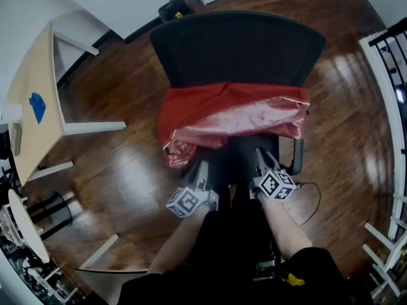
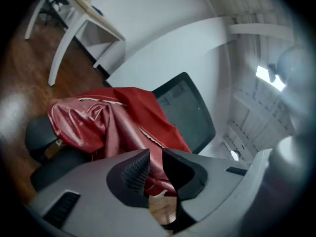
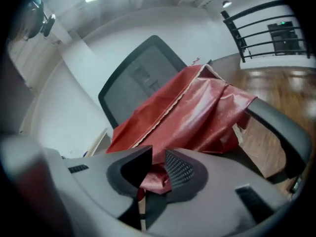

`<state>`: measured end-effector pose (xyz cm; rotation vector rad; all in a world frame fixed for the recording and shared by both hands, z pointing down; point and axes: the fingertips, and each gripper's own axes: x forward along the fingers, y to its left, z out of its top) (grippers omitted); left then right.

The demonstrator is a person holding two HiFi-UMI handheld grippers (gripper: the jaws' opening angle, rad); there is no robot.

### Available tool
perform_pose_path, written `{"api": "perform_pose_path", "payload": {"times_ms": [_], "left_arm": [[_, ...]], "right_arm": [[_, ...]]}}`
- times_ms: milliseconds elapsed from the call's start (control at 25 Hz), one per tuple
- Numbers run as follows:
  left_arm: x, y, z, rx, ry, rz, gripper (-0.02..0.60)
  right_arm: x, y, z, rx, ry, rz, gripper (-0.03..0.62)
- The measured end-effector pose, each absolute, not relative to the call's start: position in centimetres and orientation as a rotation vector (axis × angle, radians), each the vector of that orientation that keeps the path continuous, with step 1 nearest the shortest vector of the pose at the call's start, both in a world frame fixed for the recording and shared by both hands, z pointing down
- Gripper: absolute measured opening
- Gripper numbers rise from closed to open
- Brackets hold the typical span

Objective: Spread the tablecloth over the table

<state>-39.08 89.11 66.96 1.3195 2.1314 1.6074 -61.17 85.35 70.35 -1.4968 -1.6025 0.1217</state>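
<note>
A shiny red tablecloth (image 1: 235, 113) lies crumpled over the seat of a black office chair (image 1: 235, 46), one end hanging off the seat's left side. My left gripper (image 1: 202, 168) and right gripper (image 1: 261, 155) sit side by side just short of the cloth's near edge, both pointing at the chair. In the left gripper view the jaws (image 2: 155, 154) stand a narrow gap apart, with the tablecloth (image 2: 113, 117) beyond them. The right gripper (image 3: 158, 154) shows the same small gap, the tablecloth (image 3: 197, 107) ahead of it. Neither pair presses on the cloth.
A light wooden table (image 1: 35, 145) with white legs stands at the left, a blue object (image 1: 37, 107) on it. A white railing (image 1: 388, 107) runs along the right. A black cable (image 1: 311, 202) lies on the wood floor by the chair's armrest (image 1: 297, 154).
</note>
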Motion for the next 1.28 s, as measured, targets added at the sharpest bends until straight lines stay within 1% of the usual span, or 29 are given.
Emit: {"api": "perform_pose_path", "payload": {"times_ms": [40, 80, 160, 200, 240, 280, 320, 360, 400, 440, 480, 520, 560, 600, 640, 680, 800, 1000, 1120, 1280], "left_arm": [[-39.1, 89.8, 67.8, 1.340, 2.099, 1.626, 0.076], [-39.3, 90.5, 68.7, 1.349, 2.080, 1.639, 0.118], [-39.6, 92.0, 70.2, 1.358, 2.013, 1.681, 0.157], [-39.6, 92.7, 71.0, 1.367, 1.955, 1.704, 0.194], [-39.4, 93.2, 71.9, 1.383, 1.881, 1.728, 0.220], [-39.1, 93.5, 73.0, 1.405, 1.792, 1.756, 0.265], [-38.9, 93.7, 74.2, 1.416, 1.700, 1.783, 0.320], [-38.8, 93.9, 75.4, 1.403, 1.626, 1.798, 0.391], [-38.9, 94.2, 76.4, 1.380, 1.578, 1.811, 0.437], [-39.0, 94.6, 77.3, 1.367, 1.546, 1.827, 0.473], [-38.9, 94.8, 77.9, 1.367, 1.519, 1.842, 0.522], [-38.6, 95.1, 78.4, 1.374, 1.492, 1.851, 0.528], [-38.2, 95.3, 78.8, 1.385, 1.466, 1.850, 0.565], [-37.6, 95.5, 78.9, 1.398, 1.446, 1.842, 0.584], [-37.1, 95.8, 79.0, 1.409, 1.431, 1.828, 0.591], [-36.6, 96.2, 79.0, 1.418, 1.416, 1.812, 0.611], [-35.6, 97.8, 78.7, 1.418, 1.394, 1.762, 0.614], [-36.7, 101.5, 76.6, 1.349, 1.577, 1.691, 0.614], [-36.8, 103.5, 75.5, 1.340, 1.541, 1.644, 0.615], [-36.9, 105.9, 75.3, 1.352, 1.484, 1.621, 0.614]], "right_arm": [[-62.2, 85.9, 71.3, -1.466, -1.624, 0.134, 0.104], [-63.1, 86.4, 72.0, -1.445, -1.644, 0.139, 0.111], [-64.8, 87.4, 73.2, -1.400, -1.665, 0.167, 0.111], [-65.7, 87.9, 73.6, -1.364, -1.663, 0.202, 0.112], [-66.5, 88.2, 74.0, -1.320, -1.654, 0.252, 0.129], [-67.3, 88.4, 74.3, -1.268, -1.641, 0.315, 0.177], [-68.1, 88.4, 74.9, -1.208, -1.623, 0.388, 0.195], [-68.8, 88.2, 75.7, -1.141, -1.598, 0.467, 0.288], [-69.5, 88.0, 76.8, -1.078, -1.569, 0.541, 0.412], [-70.0, 88.0, 77.7, -1.036, -1.540, 0.599, 0.507], [-70.5, 88.2, 78.5, -1.021, -1.514, 0.637, 0.566], [-70.9, 88.5, 79.0, -1.024, -1.494, 0.664, 0.598], [-71.5, 89.0, 79.3, -1.034, -1.486, 0.686, 0.598], [-72.2, 89.4, 79.4, -1.040, -1.487, 0.711, 0.598], [-73.0, 89.8, 79.5, -1.038, -1.495, 0.739, 0.598], [-73.9, 90.3, 79.4, -1.032, -1.505, 0.773, 0.618], [-75.6, 92.4, 78.1, -1.021, -1.507, 0.888, 0.620], [-76.8, 95.9, 75.9, -1.030, -1.493, 0.968, 0.620], [-77.3, 97.1, 74.2, -1.059, -1.483, 1.012, 0.620], [-77.7, 99.0, 74.0, -1.088, -1.495, 0.986, 0.620]]}}
